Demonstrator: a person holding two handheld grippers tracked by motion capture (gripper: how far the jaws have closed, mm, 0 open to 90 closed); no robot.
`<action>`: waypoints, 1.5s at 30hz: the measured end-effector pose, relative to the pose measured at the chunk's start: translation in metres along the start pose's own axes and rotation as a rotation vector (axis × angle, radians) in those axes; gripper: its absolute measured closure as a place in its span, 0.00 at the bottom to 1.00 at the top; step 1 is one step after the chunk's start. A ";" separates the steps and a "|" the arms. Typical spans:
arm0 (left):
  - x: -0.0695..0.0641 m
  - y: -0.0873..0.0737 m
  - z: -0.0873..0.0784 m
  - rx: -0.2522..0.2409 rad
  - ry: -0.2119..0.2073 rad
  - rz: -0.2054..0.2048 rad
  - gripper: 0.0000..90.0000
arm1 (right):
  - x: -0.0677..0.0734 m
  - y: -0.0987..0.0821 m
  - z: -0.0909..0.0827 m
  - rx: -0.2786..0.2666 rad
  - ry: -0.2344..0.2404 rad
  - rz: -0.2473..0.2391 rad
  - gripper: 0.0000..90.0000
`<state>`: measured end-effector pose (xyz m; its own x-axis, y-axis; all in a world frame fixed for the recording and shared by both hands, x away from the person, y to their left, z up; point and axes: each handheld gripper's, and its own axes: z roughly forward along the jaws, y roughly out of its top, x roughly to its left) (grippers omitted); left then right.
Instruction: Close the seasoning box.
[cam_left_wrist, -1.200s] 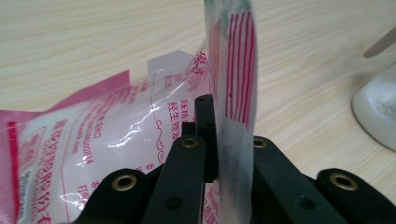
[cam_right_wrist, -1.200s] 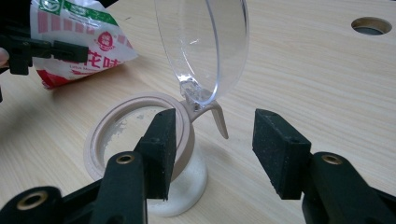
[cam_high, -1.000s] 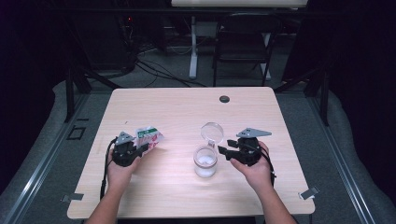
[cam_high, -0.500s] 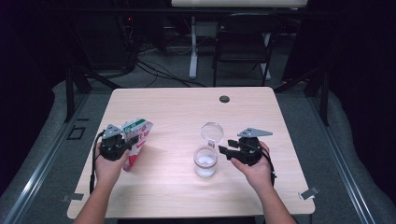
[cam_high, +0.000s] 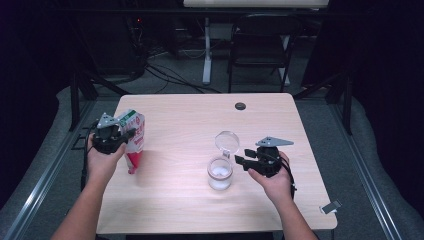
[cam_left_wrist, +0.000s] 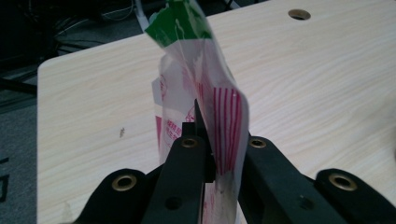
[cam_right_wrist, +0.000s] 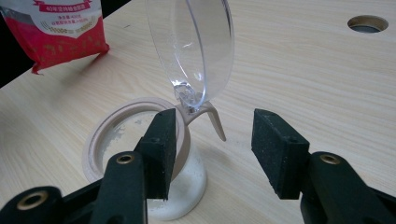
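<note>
Left tool (cam_high: 129, 134), clamped on the red-and-white bag (cam_high: 133, 145), has swung it upright near the tabletop's (cam_high: 190, 125) left edge. Right tool (cam_high: 241, 160) stays put, jaws apart, beside the open jar (cam_high: 220, 174).

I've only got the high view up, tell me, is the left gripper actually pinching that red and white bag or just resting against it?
Observer: Pinching it. In the left gripper view the bag runs down between the two black jaws of the left gripper, which are closed on its thin plastic.
Operator: Okay, and is the right gripper holding the jar?
Observer: No. In the right gripper view the right gripper has its jaws spread apart, with the jar beside the left one and nothing clamped.
Operator: Is the jar lid off?
Observer: It's flipped up, not off. The clear lid stands upright on a hinge at the jar's rim.
</note>
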<state>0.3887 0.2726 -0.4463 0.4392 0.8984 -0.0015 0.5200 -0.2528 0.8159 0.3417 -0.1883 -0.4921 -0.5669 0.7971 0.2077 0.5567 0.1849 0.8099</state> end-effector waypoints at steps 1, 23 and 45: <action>0.002 0.003 -0.001 -0.008 -0.005 -0.007 1.00 | 0.000 0.000 0.000 -0.006 0.001 0.004 0.56; -0.087 0.034 -0.006 -0.048 -0.271 0.171 1.00 | -0.003 0.003 -0.007 -0.033 -0.006 0.009 0.56; -0.128 -0.035 -0.009 -0.082 -0.472 0.184 1.00 | 0.013 0.009 -0.013 -0.079 0.003 -0.068 0.57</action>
<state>0.3075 0.1693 -0.4691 0.8111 0.5765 -0.0994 0.3521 -0.3454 0.8699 0.3308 -0.1837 -0.4748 -0.6040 0.7824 0.1521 0.4673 0.1931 0.8627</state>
